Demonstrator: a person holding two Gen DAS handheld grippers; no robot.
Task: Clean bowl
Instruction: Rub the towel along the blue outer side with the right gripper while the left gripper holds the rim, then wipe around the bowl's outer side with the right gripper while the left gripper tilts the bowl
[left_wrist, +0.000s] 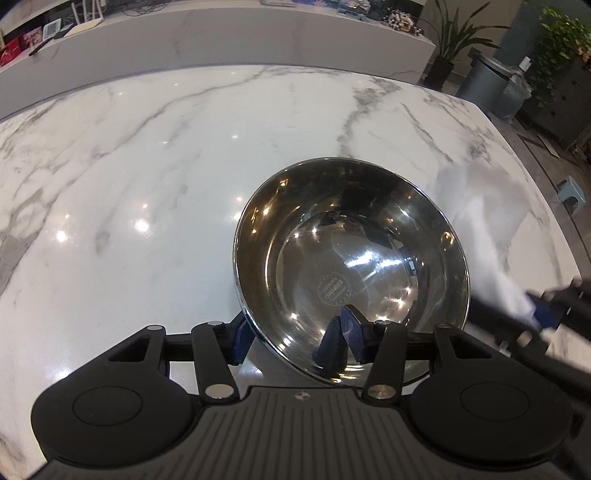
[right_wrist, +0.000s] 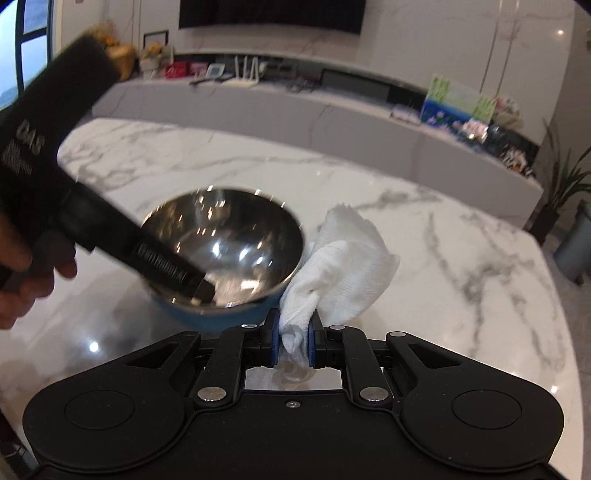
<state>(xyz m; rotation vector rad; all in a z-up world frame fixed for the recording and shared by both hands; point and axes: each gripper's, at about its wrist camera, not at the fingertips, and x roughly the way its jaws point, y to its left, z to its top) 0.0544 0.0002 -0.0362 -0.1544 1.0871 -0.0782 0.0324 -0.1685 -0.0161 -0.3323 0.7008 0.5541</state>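
Note:
A shiny steel bowl (left_wrist: 351, 258) with a blue outside sits on the white marble table (left_wrist: 129, 166), tilted up towards me. My left gripper (left_wrist: 295, 336) is shut on the bowl's near rim, one blue finger inside and one outside. In the right wrist view the bowl (right_wrist: 236, 240) is just left of centre, with the left gripper (right_wrist: 199, 291) reaching in from the left. My right gripper (right_wrist: 293, 336) is shut on a crumpled white paper towel (right_wrist: 343, 266), held just right of the bowl and outside it. The towel shows blurred in the left wrist view (left_wrist: 487, 236).
A long white counter (right_wrist: 295, 110) with boxes and small items runs behind the table. A grey bin (left_wrist: 487, 81) and potted plants (left_wrist: 450, 44) stand on the floor at the far right. The table's right edge (left_wrist: 546, 192) is near the bowl.

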